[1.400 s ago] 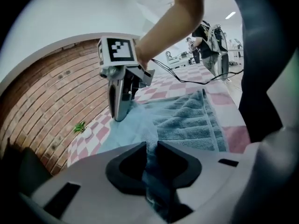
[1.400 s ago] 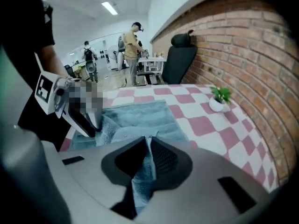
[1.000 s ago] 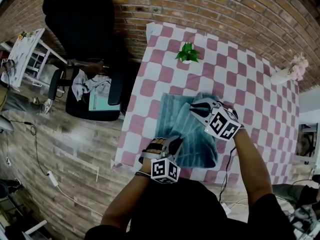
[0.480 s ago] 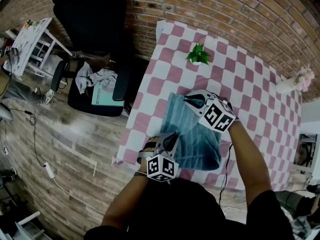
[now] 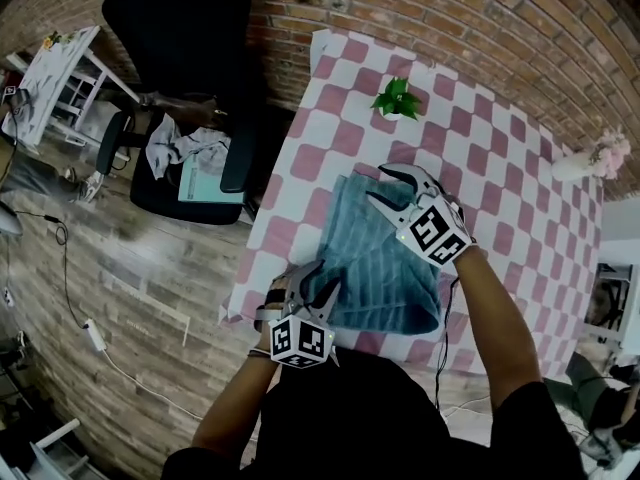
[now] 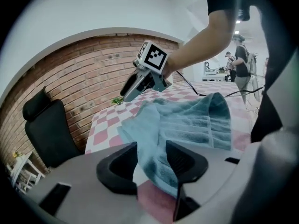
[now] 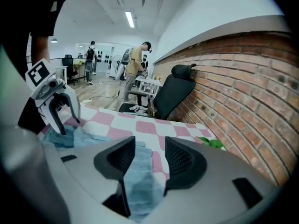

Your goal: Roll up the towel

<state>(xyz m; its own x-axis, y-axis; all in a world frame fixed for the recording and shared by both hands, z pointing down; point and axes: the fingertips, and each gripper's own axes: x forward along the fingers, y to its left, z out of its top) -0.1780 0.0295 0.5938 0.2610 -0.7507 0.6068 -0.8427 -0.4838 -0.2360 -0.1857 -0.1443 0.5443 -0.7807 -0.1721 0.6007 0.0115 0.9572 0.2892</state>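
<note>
A blue ribbed towel lies loosely folded on the pink-and-white checked table. My left gripper is at the towel's near left edge. Its jaws have just been opening, and in the left gripper view a hanging fold of towel sits loosely between them. My right gripper is over the towel's far edge. Its jaws have also just been opening, and the right gripper view shows towel lying below the gap, not pinched. Each gripper shows in the other's view, the right gripper and the left gripper.
A small potted plant stands at the table's far side and a vase of pink flowers at its right edge. A black office chair with clothes on it stands left of the table, beside the brick wall. People stand far off in the room.
Both grippers' jaws have spread apart and let go of the towel. The left gripper has shifted left toward the towel's near left edge. The right gripper has shifted toward the towel's far edge.
</note>
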